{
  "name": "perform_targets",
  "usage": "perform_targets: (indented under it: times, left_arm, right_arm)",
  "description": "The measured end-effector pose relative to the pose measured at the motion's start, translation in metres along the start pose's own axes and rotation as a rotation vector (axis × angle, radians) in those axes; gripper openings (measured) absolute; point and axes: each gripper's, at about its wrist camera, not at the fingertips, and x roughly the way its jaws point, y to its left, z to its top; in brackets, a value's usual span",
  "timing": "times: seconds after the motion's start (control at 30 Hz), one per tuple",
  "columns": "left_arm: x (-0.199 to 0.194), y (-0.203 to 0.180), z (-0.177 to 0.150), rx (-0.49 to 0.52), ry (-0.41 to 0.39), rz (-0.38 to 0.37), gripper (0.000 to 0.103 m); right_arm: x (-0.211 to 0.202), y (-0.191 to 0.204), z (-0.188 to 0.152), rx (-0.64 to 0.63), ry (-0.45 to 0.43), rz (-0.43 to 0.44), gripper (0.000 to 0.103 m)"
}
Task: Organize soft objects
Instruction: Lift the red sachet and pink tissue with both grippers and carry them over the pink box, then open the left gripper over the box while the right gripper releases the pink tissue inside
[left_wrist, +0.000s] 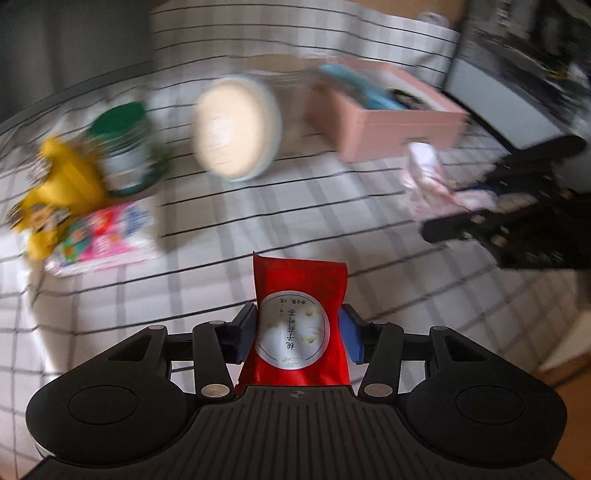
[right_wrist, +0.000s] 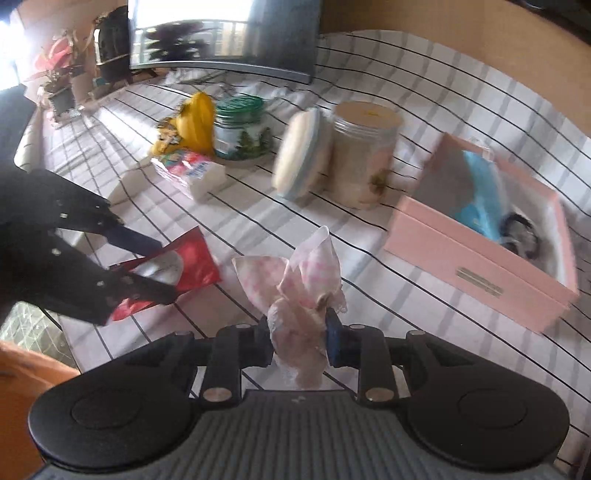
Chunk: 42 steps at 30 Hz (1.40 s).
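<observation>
My left gripper (left_wrist: 297, 332) is shut on a red packet (left_wrist: 299, 317) with a round white label, held above the checked cloth; the packet also shows in the right wrist view (right_wrist: 184, 258) between the left gripper's fingers (right_wrist: 147, 291). My right gripper (right_wrist: 297, 339) is shut on a pink-and-white checked cloth (right_wrist: 303, 280), also held above the table; this cloth shows in the left wrist view (left_wrist: 428, 181). An open pink box (right_wrist: 476, 273) stands to the right with a blue item (right_wrist: 480, 199) inside.
On the checked tablecloth (right_wrist: 258, 221) stand a green-lidded jar (right_wrist: 240, 129), a yellow bag (right_wrist: 192, 122), a colourful tissue pack (right_wrist: 188, 171), a tilted round lid (right_wrist: 299, 155) and a clear jar (right_wrist: 362, 155). A screen (right_wrist: 221, 33) stands behind.
</observation>
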Motion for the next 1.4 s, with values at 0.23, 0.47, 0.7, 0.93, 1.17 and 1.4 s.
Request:
perform_targets:
  times: [0.23,0.47,0.7,0.93,1.17,1.4]
  left_arm:
    - [0.002,-0.051,0.041,0.104,-0.068,-0.146,0.053]
    - [-0.007,-0.065,0.136,0.089,-0.29,-0.143,0.053]
    - [-0.021,-0.071,0.228,0.065,-0.463,-0.089,0.054]
    - [0.049,-0.068,0.264,-0.028,-0.34,-0.066,0.054]
    - [0.141,-0.051,0.237,-0.215,-0.153,-0.111,0.062]
    - [0.16,-0.051,0.233,-0.148,-0.142,0.041,0.066]
  right_arm:
    - [-0.033,-0.036,-0.018,0.047,0.009,-0.132,0.026]
    - [-0.088,-0.089,0.033,0.027,-0.156,-0.273,0.026]
    - [-0.119,-0.149,0.105,0.078,-0.301,-0.312,0.026]
    - [-0.076,-0.207,0.128,0.267,-0.287,-0.233,0.026]
    - [-0.006,-0.239,0.102,0.437,-0.195,-0.197,0.026]
    - [0.024,-0.254,0.082,0.49,-0.122,-0.217,0.026]
